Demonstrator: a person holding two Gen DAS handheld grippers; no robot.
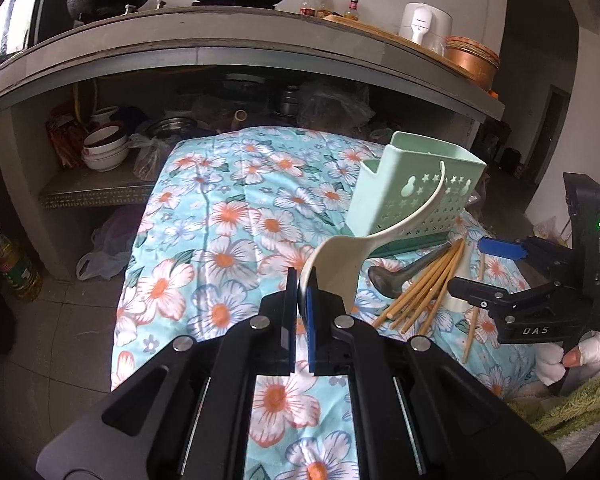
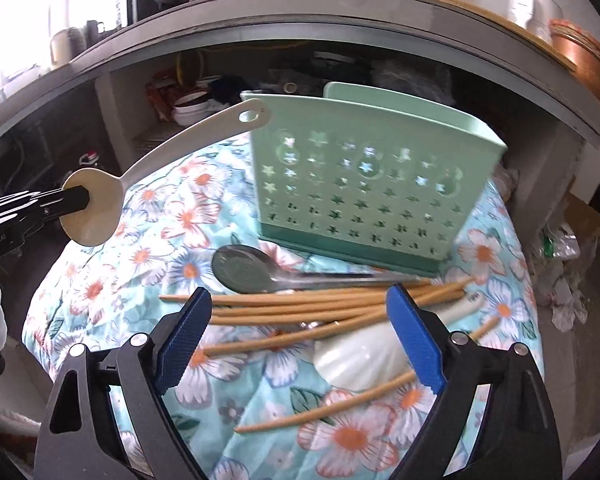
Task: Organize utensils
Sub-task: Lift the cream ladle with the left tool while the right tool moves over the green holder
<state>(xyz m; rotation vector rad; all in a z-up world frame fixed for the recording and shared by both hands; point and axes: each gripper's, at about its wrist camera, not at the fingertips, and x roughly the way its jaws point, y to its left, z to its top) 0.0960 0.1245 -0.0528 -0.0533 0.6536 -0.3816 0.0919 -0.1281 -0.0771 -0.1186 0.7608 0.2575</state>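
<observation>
Lettering "DAS" marks the right gripper [image 1: 500, 248], fingers spread wide over chopsticks [image 2: 300, 312], while the left gripper [image 1: 300, 300] clamps a cream rice paddle [image 1: 340, 264].

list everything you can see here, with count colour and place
perforated plastic utensil holder: one, mint green, upright at the far side of the table
plastic rice paddle: one, cream, held in the air by its scoop, handle toward the holder
metal spoon: one, silver, lying in front of the holder
wooden chopsticks: a loose pile, tan, on the cloth near the spoon
ceramic soup spoon: one, white, under the chopsticks
floral tablecloth: one, turquoise with orange-centred flowers, covering the table
left claw: shut on the paddle
right claw: open above the chopsticks
</observation>
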